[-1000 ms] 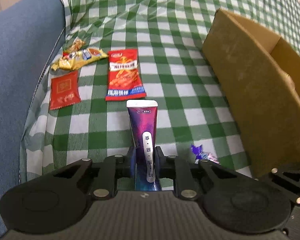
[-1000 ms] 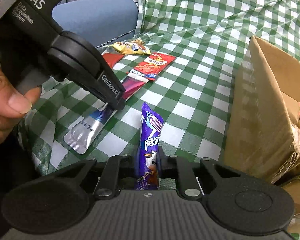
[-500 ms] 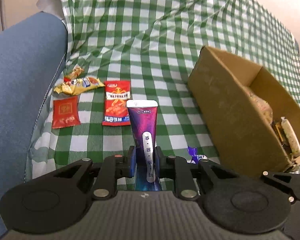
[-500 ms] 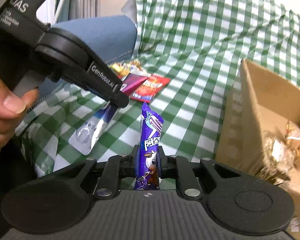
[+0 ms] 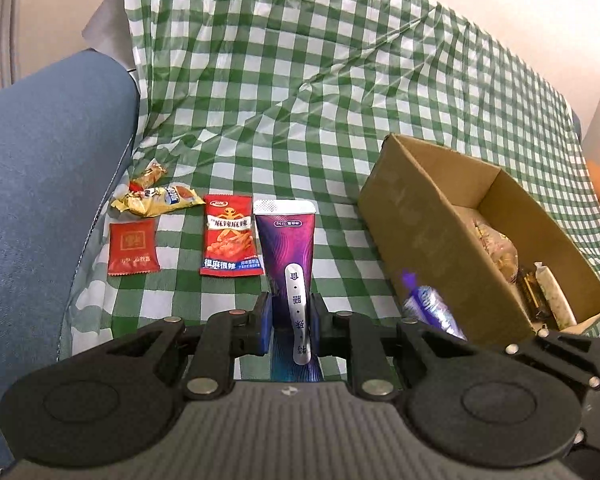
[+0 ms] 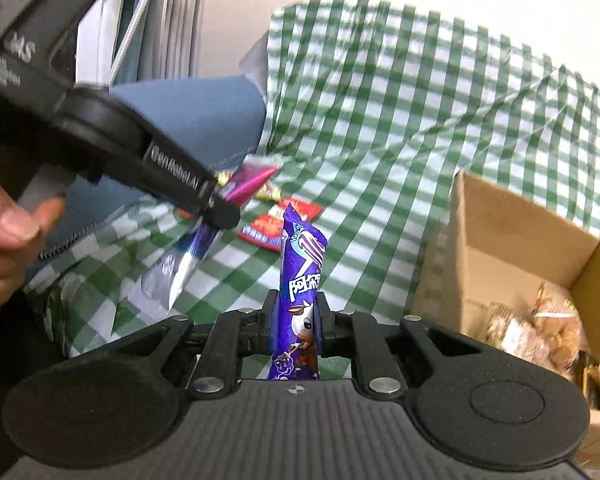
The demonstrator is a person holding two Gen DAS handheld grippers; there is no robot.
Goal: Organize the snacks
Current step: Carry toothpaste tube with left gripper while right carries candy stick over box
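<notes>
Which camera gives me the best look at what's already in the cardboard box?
Left wrist: it looks down into the cardboard box, showing bagged snacks along its floor. Right wrist sees the box blurred and cut off by the frame edge, with only some bags visible.

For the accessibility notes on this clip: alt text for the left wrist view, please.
The left tongs are shut on a purple snack pouch, held above a green checked cloth. Four small snack packets lie to the left, the largest a red spicy-strips packet; an open cardboard box holding snacks sits to the right.
</notes>
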